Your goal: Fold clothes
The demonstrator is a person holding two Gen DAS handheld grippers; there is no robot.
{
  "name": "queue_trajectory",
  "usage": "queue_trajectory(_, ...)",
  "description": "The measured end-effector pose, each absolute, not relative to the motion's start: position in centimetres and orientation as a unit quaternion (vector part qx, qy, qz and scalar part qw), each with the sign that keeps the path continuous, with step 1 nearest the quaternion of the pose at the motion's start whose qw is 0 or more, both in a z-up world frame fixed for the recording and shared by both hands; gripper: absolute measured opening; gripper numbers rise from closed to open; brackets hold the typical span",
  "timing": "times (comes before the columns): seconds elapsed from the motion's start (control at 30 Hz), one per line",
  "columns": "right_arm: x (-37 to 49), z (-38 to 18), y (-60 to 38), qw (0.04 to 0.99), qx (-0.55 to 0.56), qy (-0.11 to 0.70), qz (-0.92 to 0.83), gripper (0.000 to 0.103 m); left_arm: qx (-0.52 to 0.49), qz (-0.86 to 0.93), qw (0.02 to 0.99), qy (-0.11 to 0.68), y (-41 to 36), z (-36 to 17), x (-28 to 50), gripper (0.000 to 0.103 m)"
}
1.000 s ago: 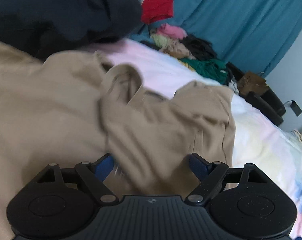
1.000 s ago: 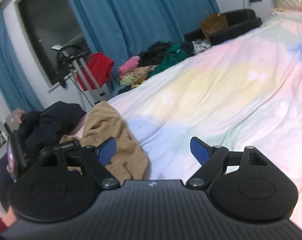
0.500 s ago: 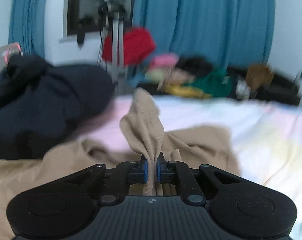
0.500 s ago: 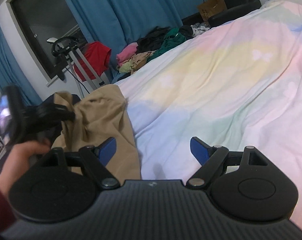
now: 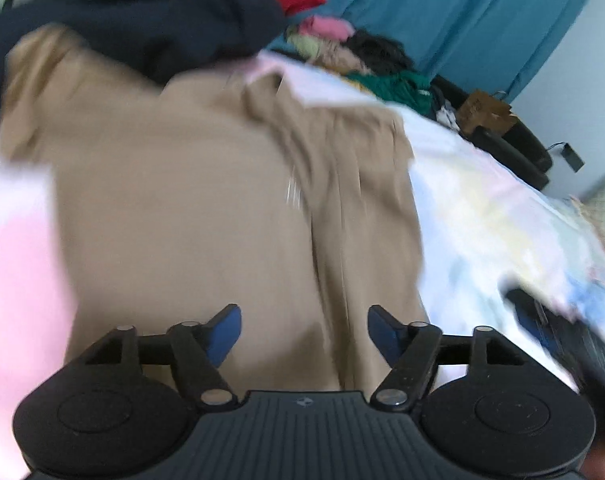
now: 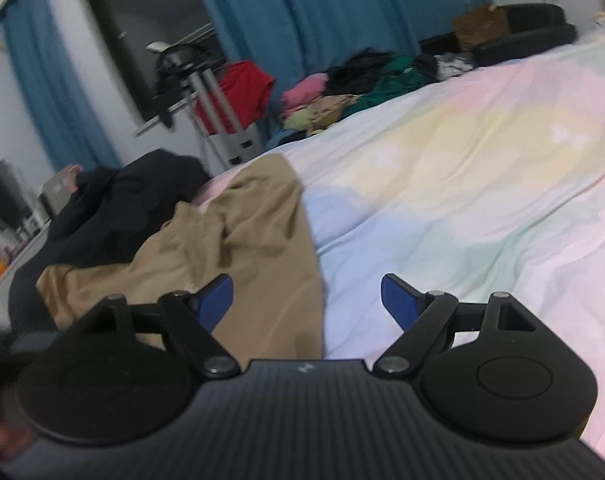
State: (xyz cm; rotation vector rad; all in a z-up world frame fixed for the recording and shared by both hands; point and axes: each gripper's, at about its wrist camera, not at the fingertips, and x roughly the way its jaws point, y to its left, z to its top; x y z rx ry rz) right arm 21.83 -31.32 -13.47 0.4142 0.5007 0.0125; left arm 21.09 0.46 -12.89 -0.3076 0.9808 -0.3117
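Observation:
A tan garment (image 5: 206,200) lies spread and rumpled on the pastel bedsheet (image 5: 482,208). My left gripper (image 5: 304,328) is open and empty just above its near part; this view is motion-blurred. In the right wrist view the tan garment (image 6: 246,248) lies at the left, and my right gripper (image 6: 306,300) is open and empty over its near right edge and the sheet (image 6: 482,184). The right gripper also shows as a dark blur in the left wrist view (image 5: 562,336).
A dark navy garment (image 5: 142,20) lies heaped behind the tan one, also in the right wrist view (image 6: 118,208). A pile of mixed clothes (image 6: 342,92), a rack with a red garment (image 6: 238,92), blue curtains (image 6: 342,8) and a black sofa (image 6: 522,28) stand beyond the bed.
My left gripper, shut on a raised fold of the tan garment half a second ago, has opened and let it drop flat. The right gripper shifted slightly toward the garment.

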Motion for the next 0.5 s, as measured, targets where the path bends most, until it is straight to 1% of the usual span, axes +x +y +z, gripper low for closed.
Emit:
queue_trajectory(0.13, 19.2, -11.8, -31.8, 0.952, 0.199, 0.232, 0.012, 0.083, -0.159, -0.158, 0.821, 0.525, 1.1, -14.6, 14.5, 0.073)
queue_trajectory(0.2, 17.6, -10.8, -32.3, 0.952, 0.207, 0.226, 0.017, 0.083, -0.163, -0.158, 0.802, 0.552, 1.2, -15.5, 11.8, 0.071)
queue_trajectory(0.27, 15.7, -9.8, -33.0, 0.951, 0.219, 0.219, 0.029, 0.083, -0.164, -0.166, 0.788, 0.570, 1.1, -16.3, 10.3, 0.071)
queue_trajectory(0.37, 13.1, -8.7, -33.3, 0.956, 0.212, 0.200, 0.038, 0.083, -0.152, -0.167, 0.780, 0.583, 0.8, -17.1, 8.5, 0.067)
queue_trajectory(0.43, 12.3, -8.7, -33.3, 0.957, 0.207, 0.198, 0.038, 0.083, -0.154, -0.167, 0.778, 0.586, 0.9, -17.2, 7.9, 0.059)
queue_trajectory(0.47, 12.1, -8.8, -33.2, 0.957, 0.205, 0.200, 0.036, 0.083, -0.156, -0.172, 0.773, 0.590, 0.9, -17.3, 7.6, 0.049)
queue_trajectory(0.5, 12.1, -8.9, -33.1, 0.957, 0.204, 0.202, 0.034, 0.083, -0.160, -0.178, 0.767, 0.595, 1.0, -17.5, 7.4, 0.035)
